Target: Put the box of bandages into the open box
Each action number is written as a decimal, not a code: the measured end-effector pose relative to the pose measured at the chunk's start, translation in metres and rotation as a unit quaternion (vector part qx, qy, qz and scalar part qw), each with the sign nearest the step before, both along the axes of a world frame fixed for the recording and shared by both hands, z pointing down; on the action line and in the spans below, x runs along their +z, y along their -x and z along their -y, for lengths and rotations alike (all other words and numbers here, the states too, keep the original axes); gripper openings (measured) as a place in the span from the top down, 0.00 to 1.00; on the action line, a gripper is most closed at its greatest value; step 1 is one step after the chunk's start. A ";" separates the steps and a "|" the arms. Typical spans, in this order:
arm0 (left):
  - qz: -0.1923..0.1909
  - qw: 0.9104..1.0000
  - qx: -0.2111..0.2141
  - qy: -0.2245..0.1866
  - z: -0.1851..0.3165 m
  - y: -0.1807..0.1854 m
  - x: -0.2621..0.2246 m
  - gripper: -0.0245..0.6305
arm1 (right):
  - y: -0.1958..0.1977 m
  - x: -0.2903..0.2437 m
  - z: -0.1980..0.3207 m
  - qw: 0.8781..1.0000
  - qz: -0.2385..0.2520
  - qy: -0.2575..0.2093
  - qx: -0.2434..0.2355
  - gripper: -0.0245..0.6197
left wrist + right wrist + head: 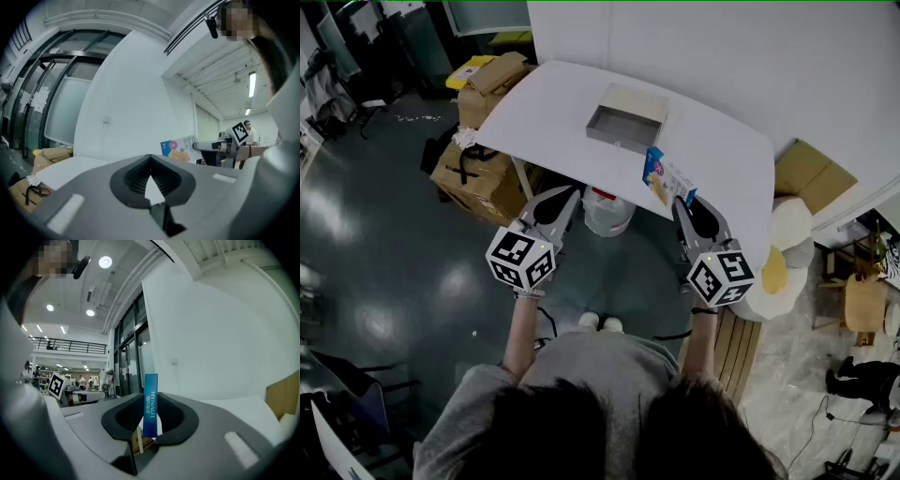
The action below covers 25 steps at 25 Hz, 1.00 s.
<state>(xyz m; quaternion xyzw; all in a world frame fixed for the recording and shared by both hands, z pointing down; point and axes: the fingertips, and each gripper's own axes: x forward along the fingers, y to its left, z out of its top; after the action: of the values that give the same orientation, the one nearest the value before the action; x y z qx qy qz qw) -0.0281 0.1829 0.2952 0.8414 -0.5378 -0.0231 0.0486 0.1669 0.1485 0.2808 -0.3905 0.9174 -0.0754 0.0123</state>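
Grasping the box of bandages (667, 178) edge-on, the fingers of the right gripper (680, 202) are seen clenched on its two broad faces. In the right gripper view, the narrow blue side of the box stands upright between the dark pads. The box is held at the near edge of the white counter (722, 150), towards its right corner; whether it rests on the surface cannot be told. The open box (626, 119), a shallow grey tray, is placed near the middle of the counter, well apart from the bandages. The left gripper (566, 198) is held beside the counter's near edge, its fingers closed together with nothing between them. Cardboard cartons (483, 173) are stacked on the floor beside the counter's left corner.
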 end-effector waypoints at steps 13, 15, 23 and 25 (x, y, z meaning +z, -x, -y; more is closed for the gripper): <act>0.000 1.000 -0.008 -0.002 0.004 -0.008 0.002 0.97 | -0.009 0.004 0.006 1.000 0.000 0.000 -0.006 0.82; -0.001 1.000 -0.012 -0.004 0.005 -0.010 0.002 0.97 | -0.012 0.005 0.008 1.000 0.000 0.000 -0.010 0.82; -0.001 1.000 -0.028 -0.008 0.006 -0.016 0.000 0.97 | -0.016 0.007 0.019 1.000 0.013 0.007 -0.023 0.82; -0.003 0.999 -0.037 -0.007 0.007 -0.012 0.001 0.97 | -0.012 0.006 0.022 0.999 0.015 0.006 -0.030 0.82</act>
<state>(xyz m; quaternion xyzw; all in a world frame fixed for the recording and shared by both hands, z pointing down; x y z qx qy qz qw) -0.0163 0.1763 0.2961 0.8213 -0.5681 -0.0312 0.0432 0.1789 0.1262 0.2868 -0.3618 0.9279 -0.0875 0.0216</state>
